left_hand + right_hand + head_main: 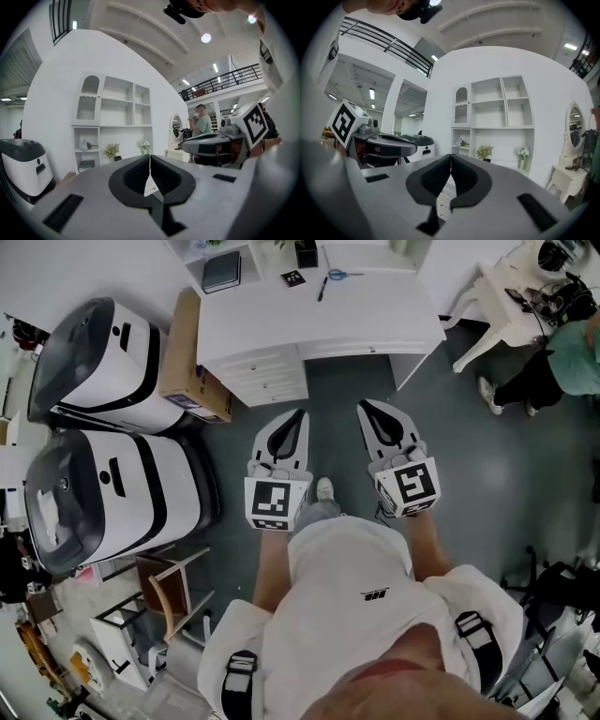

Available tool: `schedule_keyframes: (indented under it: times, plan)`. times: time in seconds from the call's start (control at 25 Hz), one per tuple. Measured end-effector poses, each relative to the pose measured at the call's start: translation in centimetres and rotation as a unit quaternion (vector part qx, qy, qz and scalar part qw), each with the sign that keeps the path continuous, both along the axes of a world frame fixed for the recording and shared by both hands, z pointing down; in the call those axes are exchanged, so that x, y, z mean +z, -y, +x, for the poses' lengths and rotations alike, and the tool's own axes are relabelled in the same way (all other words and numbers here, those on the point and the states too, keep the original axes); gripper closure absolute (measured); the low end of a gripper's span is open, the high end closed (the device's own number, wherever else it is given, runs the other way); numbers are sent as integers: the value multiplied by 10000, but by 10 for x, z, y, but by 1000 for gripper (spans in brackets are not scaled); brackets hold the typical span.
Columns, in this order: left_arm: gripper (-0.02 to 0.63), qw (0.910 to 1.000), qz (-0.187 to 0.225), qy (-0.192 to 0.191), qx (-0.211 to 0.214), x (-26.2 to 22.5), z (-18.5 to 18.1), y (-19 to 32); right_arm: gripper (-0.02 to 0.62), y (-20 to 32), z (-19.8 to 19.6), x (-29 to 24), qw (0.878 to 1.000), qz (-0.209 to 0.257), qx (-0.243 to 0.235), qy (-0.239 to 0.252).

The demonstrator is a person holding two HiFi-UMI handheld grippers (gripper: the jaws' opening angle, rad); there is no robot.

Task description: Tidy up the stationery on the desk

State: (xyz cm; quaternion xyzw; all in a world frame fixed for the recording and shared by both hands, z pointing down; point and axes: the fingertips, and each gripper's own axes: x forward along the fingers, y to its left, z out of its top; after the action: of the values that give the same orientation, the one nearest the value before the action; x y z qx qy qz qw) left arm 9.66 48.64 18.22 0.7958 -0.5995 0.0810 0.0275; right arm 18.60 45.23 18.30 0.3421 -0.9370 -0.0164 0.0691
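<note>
Evidently out of reach, the left gripper (pixel 298 414) and right gripper (pixel 367 408) hang before the worktop's (pixel 309 329) near edge, jaws pressed together and empty, since the pen (pixel 322 289) and scissors (pixel 343 276) lie by its far edge.

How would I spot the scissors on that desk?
Find the white desk at the top of the head view. Toward its far edge, just right of the slanted black pen, lie the scissors, the only item there with blue handles.
</note>
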Motion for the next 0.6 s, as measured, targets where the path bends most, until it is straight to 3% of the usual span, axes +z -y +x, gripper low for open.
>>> schedule_keyframes:
  times: [0.6]
  plan:
    - [606, 9995, 70, -112, 270, 0, -67, 81, 601, 72, -63, 3, 9995, -28, 314, -92]
